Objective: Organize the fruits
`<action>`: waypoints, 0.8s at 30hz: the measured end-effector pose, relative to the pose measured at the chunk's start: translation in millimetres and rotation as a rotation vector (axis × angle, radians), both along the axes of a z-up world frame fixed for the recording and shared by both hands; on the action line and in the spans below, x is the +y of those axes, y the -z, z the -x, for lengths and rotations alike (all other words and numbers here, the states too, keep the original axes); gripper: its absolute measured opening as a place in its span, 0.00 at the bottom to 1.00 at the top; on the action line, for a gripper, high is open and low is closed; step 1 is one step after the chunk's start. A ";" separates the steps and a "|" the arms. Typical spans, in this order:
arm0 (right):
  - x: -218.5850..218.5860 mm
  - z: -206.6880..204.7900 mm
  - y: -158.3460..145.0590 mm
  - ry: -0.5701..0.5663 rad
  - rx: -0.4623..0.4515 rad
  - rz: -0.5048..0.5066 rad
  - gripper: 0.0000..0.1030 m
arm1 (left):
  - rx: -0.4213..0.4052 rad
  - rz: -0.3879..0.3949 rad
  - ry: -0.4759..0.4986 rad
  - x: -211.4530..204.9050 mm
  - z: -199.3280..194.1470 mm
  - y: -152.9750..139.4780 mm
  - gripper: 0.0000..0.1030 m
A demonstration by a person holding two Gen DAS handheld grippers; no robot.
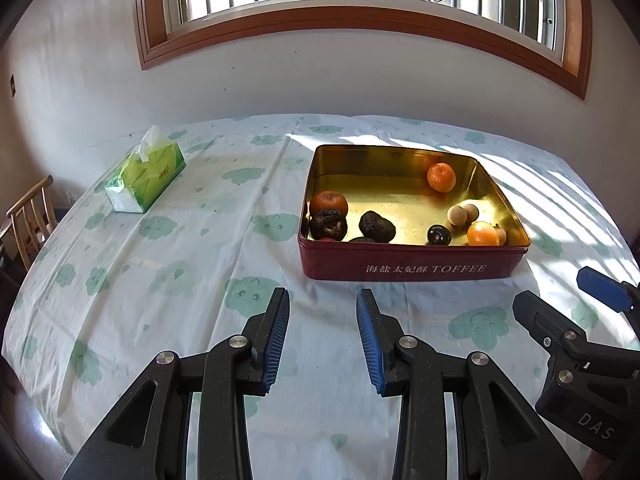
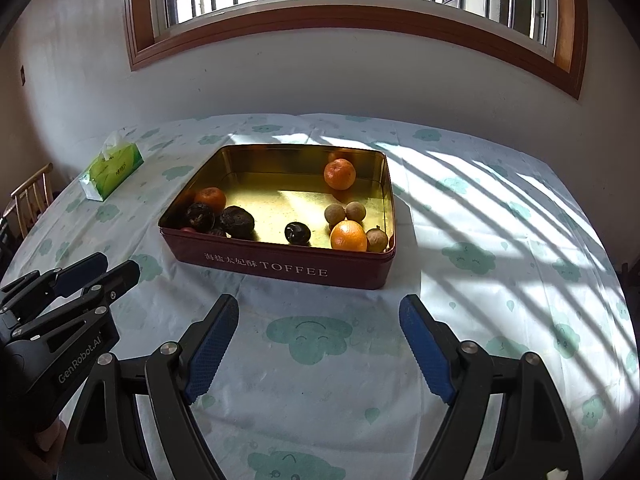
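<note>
A red TOFFEE tin [image 1: 412, 269] [image 2: 280, 268] with a gold inside stands open on the clothed table. Several fruits lie in it: one orange [image 1: 441, 177] [image 2: 339, 174] at the back right, another orange [image 1: 329, 203] at the left, and dark wrinkled fruits [image 1: 377, 226] beside that one. A dark plum [image 1: 438, 235] and a third orange [image 1: 483, 234] with small tan longans [image 1: 464, 214] lie near the front wall. My left gripper [image 1: 323, 300] [image 2: 117, 265] hovers before the tin, jaws narrowly apart and empty. My right gripper [image 2: 319, 304] [image 1: 556, 290] stands wide open and empty.
A green tissue box [image 1: 146, 176] [image 2: 112, 170] sits at the table's far left. A wooden chair [image 1: 30, 216] stands past the left edge. The wall with a window is behind the table. Sun stripes fall on the cloth [image 2: 500, 216] right of the tin.
</note>
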State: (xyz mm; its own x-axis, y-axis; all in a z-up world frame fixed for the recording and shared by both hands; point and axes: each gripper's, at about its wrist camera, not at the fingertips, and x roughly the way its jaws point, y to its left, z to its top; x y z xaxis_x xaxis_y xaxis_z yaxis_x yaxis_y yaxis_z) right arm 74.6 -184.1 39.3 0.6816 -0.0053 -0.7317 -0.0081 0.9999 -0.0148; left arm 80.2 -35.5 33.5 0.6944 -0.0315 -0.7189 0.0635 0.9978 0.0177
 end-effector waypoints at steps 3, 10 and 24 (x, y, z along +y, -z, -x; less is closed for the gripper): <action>1.6 0.4 0.9 -0.003 0.003 0.004 0.78 | -0.001 -0.001 0.001 -0.1 0.1 0.0 0.35; 2.2 1.6 1.6 -0.003 0.005 0.006 0.78 | 0.000 0.003 0.002 1.6 2.7 -1.5 0.35; 3.7 3.2 3.7 -0.006 0.012 0.011 0.78 | 0.009 0.005 0.001 -0.8 3.7 0.1 0.35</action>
State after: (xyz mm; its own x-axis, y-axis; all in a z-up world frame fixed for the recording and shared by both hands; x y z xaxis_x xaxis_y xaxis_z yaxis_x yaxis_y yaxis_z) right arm 71.4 -180.4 35.6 0.6729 -0.0097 -0.7397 -0.0143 0.9996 -0.0261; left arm 76.5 -36.3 33.4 0.6878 -0.0360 -0.7250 0.0646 0.9978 0.0117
